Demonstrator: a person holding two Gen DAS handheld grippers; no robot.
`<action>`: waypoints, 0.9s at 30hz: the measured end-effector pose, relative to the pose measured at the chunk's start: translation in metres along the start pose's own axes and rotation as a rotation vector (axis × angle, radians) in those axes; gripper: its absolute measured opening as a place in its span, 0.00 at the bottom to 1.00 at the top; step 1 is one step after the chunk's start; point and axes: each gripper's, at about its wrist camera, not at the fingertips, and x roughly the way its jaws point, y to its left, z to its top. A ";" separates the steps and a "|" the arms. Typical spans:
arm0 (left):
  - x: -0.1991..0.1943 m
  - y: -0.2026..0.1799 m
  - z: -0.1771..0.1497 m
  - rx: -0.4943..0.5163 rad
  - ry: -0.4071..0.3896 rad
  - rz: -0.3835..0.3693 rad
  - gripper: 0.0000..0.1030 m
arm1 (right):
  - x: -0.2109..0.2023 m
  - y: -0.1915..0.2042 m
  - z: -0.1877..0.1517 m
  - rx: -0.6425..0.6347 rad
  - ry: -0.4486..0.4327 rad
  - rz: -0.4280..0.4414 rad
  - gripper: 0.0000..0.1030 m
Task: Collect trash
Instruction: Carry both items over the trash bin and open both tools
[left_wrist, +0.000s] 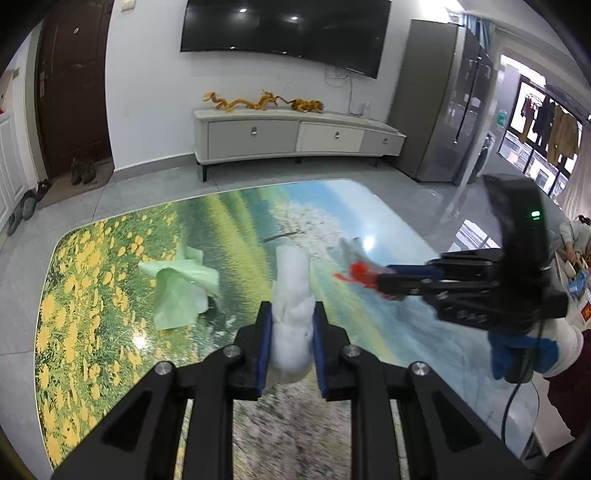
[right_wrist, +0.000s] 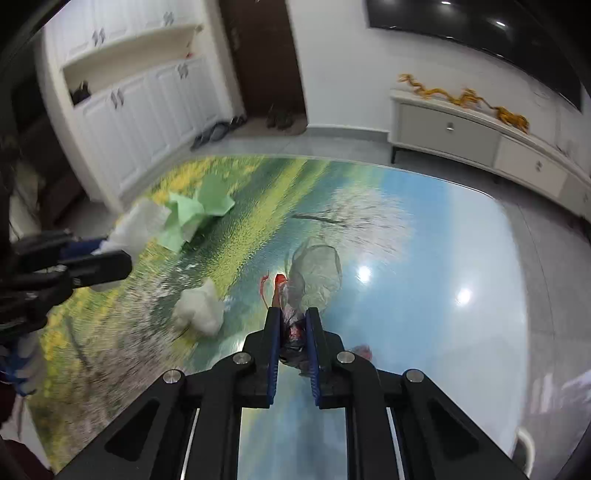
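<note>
Living-room furniture rings the scene: a dark wall television, a low pale cabinet with golden dragon figures along its top, a brown door with shoes at its foot, and in front of them a glossy desk (left_wrist: 92, 266) printed with a flower meadow and blue sky

Both claws are already loaded, so the pick-up step looks done for two pieces. The left claw (left_wrist: 291, 314) is closed nearly all the way on a white crumpled tissue (left_wrist: 291, 280), whose upper end sticks up past the blue pads. The right claw (right_wrist: 293, 325) has its pads pinched tight on a thin clear plastic bag with a red string (right_wrist: 314, 273); most of the bag billows ahead of the fingertips, though blur makes it hard to say whether it has fully left the desk

Two pieces of trash lie loose on the desk: a green paper sheet (left_wrist: 181, 291) over the yellow-flower end, and a second white wad (right_wrist: 199, 306) nearer the middle, just left of the right claw in its own view

No bin or bag for the rubbish shows in either view, so the next move probably calls for carrying both held pieces to a container somewhere off-frame, keeping each grip firm since tissue and film slip easily, then coming back for the green sheet and the wad
</note>
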 end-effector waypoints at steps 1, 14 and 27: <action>-0.005 -0.008 -0.001 0.013 -0.004 -0.001 0.18 | -0.012 -0.002 -0.005 0.014 -0.017 0.000 0.13; -0.006 -0.124 0.015 0.180 0.028 -0.105 0.18 | -0.167 -0.077 -0.106 0.279 -0.228 -0.135 0.13; 0.103 -0.306 0.048 0.384 0.191 -0.308 0.20 | -0.200 -0.215 -0.218 0.663 -0.222 -0.251 0.13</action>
